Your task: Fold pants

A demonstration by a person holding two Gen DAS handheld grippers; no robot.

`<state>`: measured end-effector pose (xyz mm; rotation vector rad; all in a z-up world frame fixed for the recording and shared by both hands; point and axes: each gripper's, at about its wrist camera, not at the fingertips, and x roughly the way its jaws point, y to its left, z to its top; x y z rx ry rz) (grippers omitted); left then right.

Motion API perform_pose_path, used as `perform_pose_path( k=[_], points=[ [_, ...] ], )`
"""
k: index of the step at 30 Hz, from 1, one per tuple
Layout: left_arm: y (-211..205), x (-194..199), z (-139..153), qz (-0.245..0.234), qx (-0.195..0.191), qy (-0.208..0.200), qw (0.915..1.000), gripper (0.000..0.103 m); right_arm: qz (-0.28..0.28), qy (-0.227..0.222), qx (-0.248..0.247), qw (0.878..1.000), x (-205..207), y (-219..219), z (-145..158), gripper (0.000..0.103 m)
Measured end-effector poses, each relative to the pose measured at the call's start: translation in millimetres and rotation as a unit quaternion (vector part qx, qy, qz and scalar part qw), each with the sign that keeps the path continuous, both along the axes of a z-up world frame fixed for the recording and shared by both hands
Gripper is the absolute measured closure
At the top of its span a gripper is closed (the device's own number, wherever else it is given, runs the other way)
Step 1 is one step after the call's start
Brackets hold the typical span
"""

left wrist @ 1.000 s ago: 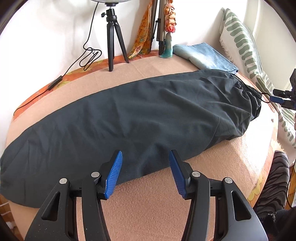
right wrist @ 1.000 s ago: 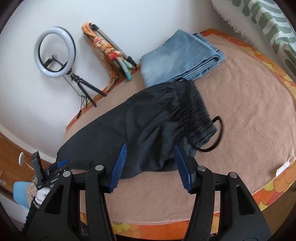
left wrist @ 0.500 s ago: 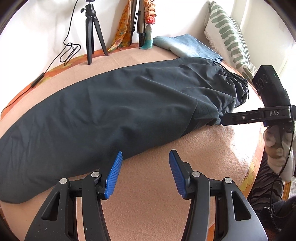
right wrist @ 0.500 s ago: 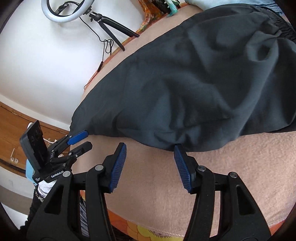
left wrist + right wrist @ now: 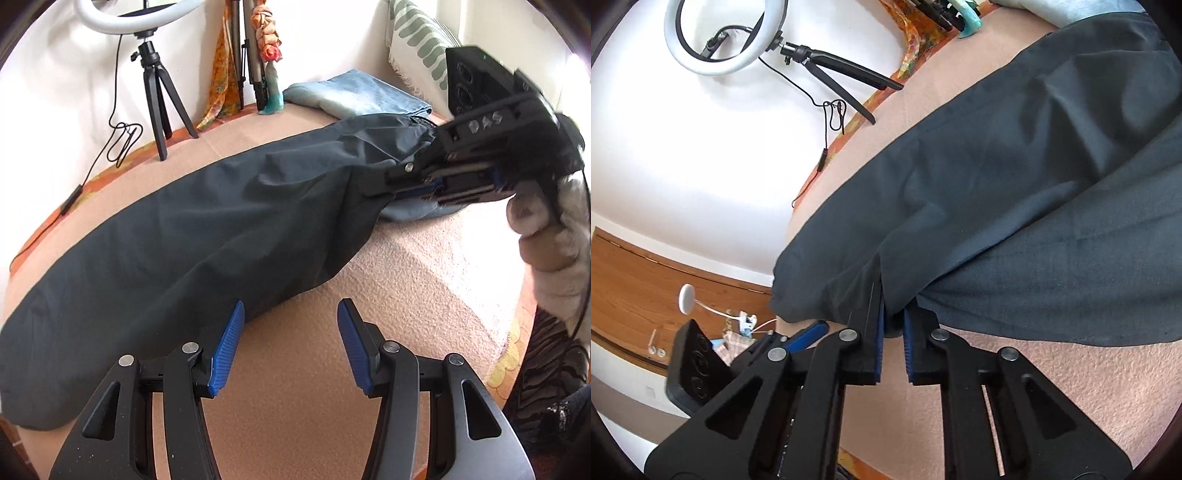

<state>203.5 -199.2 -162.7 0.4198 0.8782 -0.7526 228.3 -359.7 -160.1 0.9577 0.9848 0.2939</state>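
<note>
Dark grey pants (image 5: 192, 236) lie stretched across the pink blanket, waistband at the far right. My left gripper (image 5: 290, 341) is open and empty, hovering just above the blanket at the pants' near edge. My right gripper (image 5: 894, 325) is shut on a fold of the pants' (image 5: 1015, 192) near edge by the waist end; it also shows in the left wrist view (image 5: 402, 181), pinching the fabric and lifting it a little.
Folded blue jeans (image 5: 354, 96) lie at the back right by a green-patterned pillow (image 5: 421, 40). A ring light on a tripod (image 5: 155, 96) with a trailing cable stands at the back left. The pink blanket (image 5: 424, 280) ends at an orange border on the right.
My right gripper has closed on the pants' edge near the waist and raised the fabric. My left gripper has stayed open near the pants' front edge.
</note>
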Motion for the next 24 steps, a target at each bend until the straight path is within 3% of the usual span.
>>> perform_pose_path(
  k=[2,5,8,11,15,19,22,24],
  points=[
    [-7.0,9.2,-3.2,0.003,0.012,-0.005,0.9999,0.052,-0.002,-0.011,-0.017,1.0,0.8,-10.6,16.0,0.093],
    [-9.3,29.8,-7.5,0.014,0.007,0.008,0.9998,0.052,-0.016,-0.02,-0.097,0.995,-1.5,-28.4,37.9,0.093],
    [-7.8,49.2,-11.2,0.024,-0.008,0.034,0.9991,0.052,-0.018,-0.02,-0.096,0.995,-5.7,-38.9,44.5,0.093],
    [-6.3,64.2,-16.8,0.031,-0.013,0.054,0.998,0.052,0.021,-0.03,-0.096,0.995,-17.8,-26.7,48.0,0.087],
    [-10.0,73.8,-27.4,0.03,0.006,0.055,0.998,0.052,0.098,-0.028,-0.069,0.992,-32.7,12.2,30.1,0.059],
    [-8.4,83.0,-31.3,0.029,-0.002,0.069,0.9972,0.052,0.125,-0.005,-0.111,0.986,-22.8,40.2,2.1,0.058],
    [-4.0,91.6,-31.6,0.038,-0.013,0.084,0.9957,0.052,0.108,0.018,-0.126,0.986,-4.8,41.7,-17.4,0.058],
    [-1.6,97.2,-31.6,0.043,-0.017,0.091,0.9948,0.052,0.093,0.003,-0.153,0.984,4.6,41.8,-16.6,0.056]
  ],
)
